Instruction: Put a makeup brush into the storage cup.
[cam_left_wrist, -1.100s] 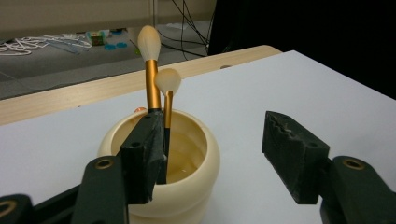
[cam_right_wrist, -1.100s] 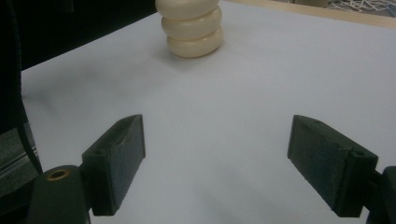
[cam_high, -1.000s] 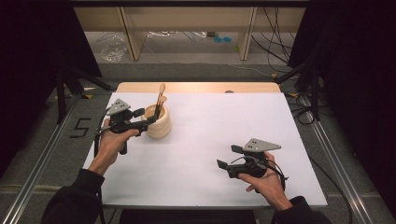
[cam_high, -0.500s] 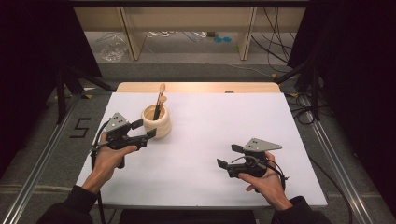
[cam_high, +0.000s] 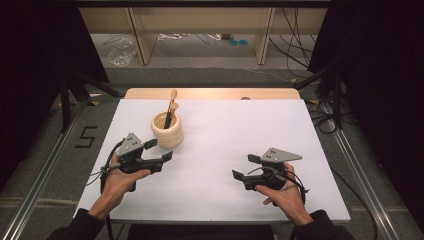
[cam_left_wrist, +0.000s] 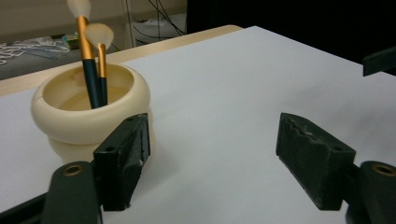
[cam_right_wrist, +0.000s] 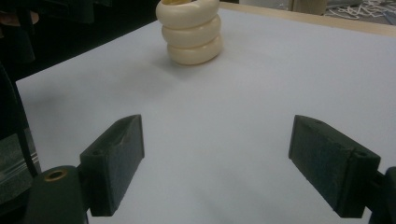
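Cream ribbed holder (cam_high: 167, 129) stands upright on the white table (cam_high: 225, 130), left-rear part, well short of the wooden strip along the far edge. 2 makeup brushes (cam_high: 170, 108) stand in it, handles down, bristle heads up, long axes near vertical w/ a slight lean toward the far side in the high view. In the left gripper view the brushes (cam_left_wrist: 91, 56) show dark handles, gold ferrules, pale heads; taller head is cut off by the top edge, and handle bottoms are hidden inside the holder (cam_left_wrist: 91, 109). Right gripper view shows the holder (cam_right_wrist: 189, 30) as 3 stacked rings, rim cropped at top, brushes out of frame. Left gripper (cam_high: 157, 150) sits just in front of the holder, near it but apart, jaws spread wide w/ nothing between; its near jaw overlaps the holder's base in its own view, contact can't be told. Left hand (cam_high: 116, 177) wraps the handle. Right gripper (cam_high: 245, 167) is well apart at right-front, jaws also wide apart over bare table, held by right hand (cam_high: 282, 192). Floor clutter beyond the table is too blurred to ID.
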